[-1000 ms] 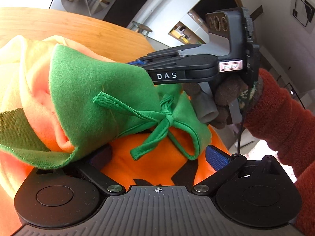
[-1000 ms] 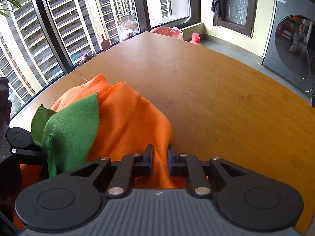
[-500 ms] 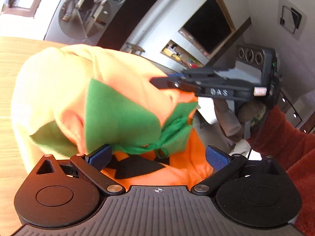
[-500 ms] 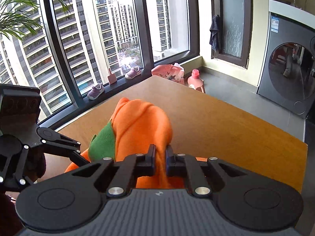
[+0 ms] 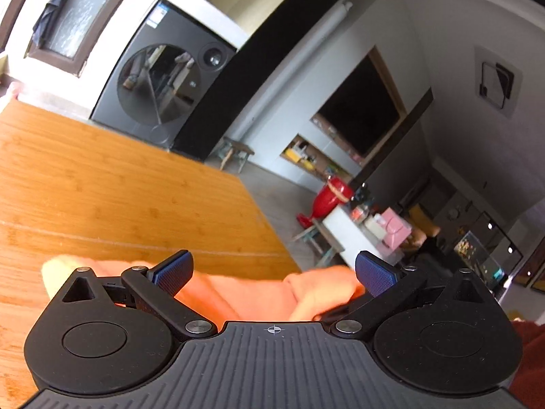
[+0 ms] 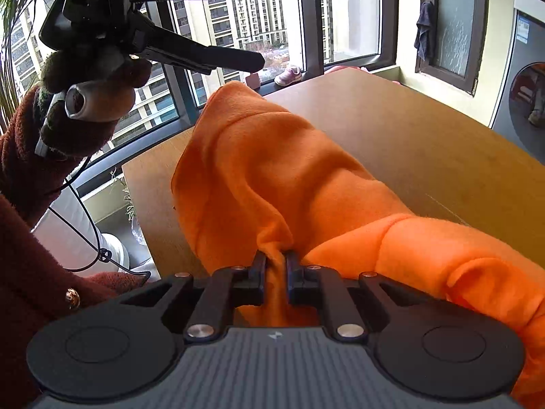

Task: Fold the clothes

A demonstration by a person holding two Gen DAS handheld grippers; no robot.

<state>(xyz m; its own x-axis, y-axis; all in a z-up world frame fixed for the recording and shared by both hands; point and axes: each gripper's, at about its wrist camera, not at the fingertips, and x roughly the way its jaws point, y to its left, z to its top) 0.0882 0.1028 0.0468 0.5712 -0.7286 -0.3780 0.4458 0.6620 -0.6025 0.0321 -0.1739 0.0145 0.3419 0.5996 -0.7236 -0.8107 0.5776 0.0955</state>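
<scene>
My right gripper [image 6: 275, 274] fingers pinch bunched orange fleece garment [image 6: 272, 170], lifted, trailing forward and right over wooden desk [image 6: 425, 143]. My left gripper [image 5: 272, 274] fingers spread, empty, above cloth, raised on garment's left; right hand nearer.

Wooden table [image 5: 102, 184], washing machine [image 5: 160, 92], tall windows [image 6: 265, 10], daylit high-rise towers outside
</scene>
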